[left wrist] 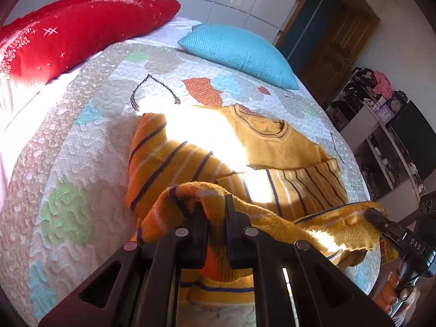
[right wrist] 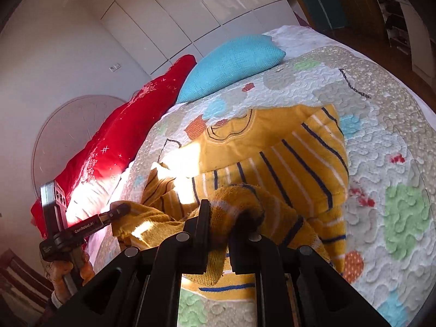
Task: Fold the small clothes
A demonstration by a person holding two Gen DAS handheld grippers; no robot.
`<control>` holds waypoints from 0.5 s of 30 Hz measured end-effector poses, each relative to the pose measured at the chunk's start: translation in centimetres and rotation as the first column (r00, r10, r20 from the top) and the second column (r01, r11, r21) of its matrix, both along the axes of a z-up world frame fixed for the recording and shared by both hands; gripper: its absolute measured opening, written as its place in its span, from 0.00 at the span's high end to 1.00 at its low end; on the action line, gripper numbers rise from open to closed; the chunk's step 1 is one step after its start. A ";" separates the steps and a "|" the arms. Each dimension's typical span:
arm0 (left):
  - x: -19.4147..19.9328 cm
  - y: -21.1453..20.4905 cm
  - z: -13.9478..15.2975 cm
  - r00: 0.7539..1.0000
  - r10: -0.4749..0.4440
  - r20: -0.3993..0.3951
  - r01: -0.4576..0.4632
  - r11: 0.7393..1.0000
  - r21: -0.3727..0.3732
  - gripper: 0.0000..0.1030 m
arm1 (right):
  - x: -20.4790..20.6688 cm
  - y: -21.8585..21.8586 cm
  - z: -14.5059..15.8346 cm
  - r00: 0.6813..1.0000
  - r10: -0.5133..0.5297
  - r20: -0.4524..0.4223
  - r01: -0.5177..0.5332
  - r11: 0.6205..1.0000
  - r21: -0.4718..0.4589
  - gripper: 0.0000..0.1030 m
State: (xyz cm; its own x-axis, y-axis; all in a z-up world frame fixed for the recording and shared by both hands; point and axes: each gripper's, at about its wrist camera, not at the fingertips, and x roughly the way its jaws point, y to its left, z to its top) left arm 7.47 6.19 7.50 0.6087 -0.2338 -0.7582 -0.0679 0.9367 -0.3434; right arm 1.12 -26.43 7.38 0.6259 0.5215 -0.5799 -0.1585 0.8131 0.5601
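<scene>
A small mustard-yellow sweater (left wrist: 272, 147) with dark and white stripes lies on the quilted bedspread (left wrist: 90, 141), collar toward the pillows. Its sleeves are folded across the body. My left gripper (left wrist: 216, 212) is shut on the sweater's bottom hem and lifts it off the bed. My right gripper (right wrist: 220, 218) is shut on the same hem further along; the sweater also shows in the right wrist view (right wrist: 286, 150). Each gripper shows in the other's view: the right one (left wrist: 374, 215) and the left one (right wrist: 120, 209), both clamped on the lifted hem.
A red pillow (left wrist: 68, 35) and a turquoise cushion (left wrist: 239, 51) lie at the head of the bed. White wardrobe doors (right wrist: 190, 13) stand behind. A shelf unit with clutter (left wrist: 381, 125) stands beside the bed. A bright sun patch crosses the sweater.
</scene>
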 end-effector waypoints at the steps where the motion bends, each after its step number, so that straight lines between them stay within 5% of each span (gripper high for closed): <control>1: 1.0 0.3 -0.7 1.000 0.006 -0.028 -0.007 1.000 -0.011 0.91 | 1.2 0.1 -0.5 1.000 0.005 -0.022 -0.004 1.000 0.001 0.88; 5: 4.1 1.3 -3.1 0.994 0.024 -0.107 -0.030 0.998 -0.054 0.90 | 5.1 0.2 -2.6 0.996 0.006 -0.092 -0.006 1.000 -0.006 0.86; 9: 6.0 2.9 -4.1 0.990 0.057 -0.131 -0.082 0.978 -0.192 0.88 | 8.2 -0.8 -4.4 0.989 -0.005 -0.150 0.018 0.996 0.084 0.84; 11: 6.9 3.6 -4.8 0.986 0.069 -0.151 -0.107 0.959 -0.262 0.85 | 9.6 -1.5 -5.5 0.981 -0.020 -0.192 0.049 0.988 0.147 0.78; 13: 7.6 4.1 -5.1 0.985 0.069 -0.160 -0.118 0.940 -0.321 0.80 | 10.8 -2.3 -6.7 0.974 -0.037 -0.224 0.088 0.972 0.219 0.60; 15: 8.0 4.6 -5.2 0.985 0.072 -0.154 -0.128 0.913 -0.388 0.63 | 11.6 -3.1 -7.5 0.968 -0.060 -0.245 0.132 0.948 0.290 0.50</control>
State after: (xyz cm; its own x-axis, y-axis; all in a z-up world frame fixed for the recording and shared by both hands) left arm 15.50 10.82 2.26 0.5443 -0.4743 -0.6920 -0.2250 0.7121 -0.6650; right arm 12.74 -29.50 -0.09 0.5498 0.6384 -0.5387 0.0743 0.6050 0.7928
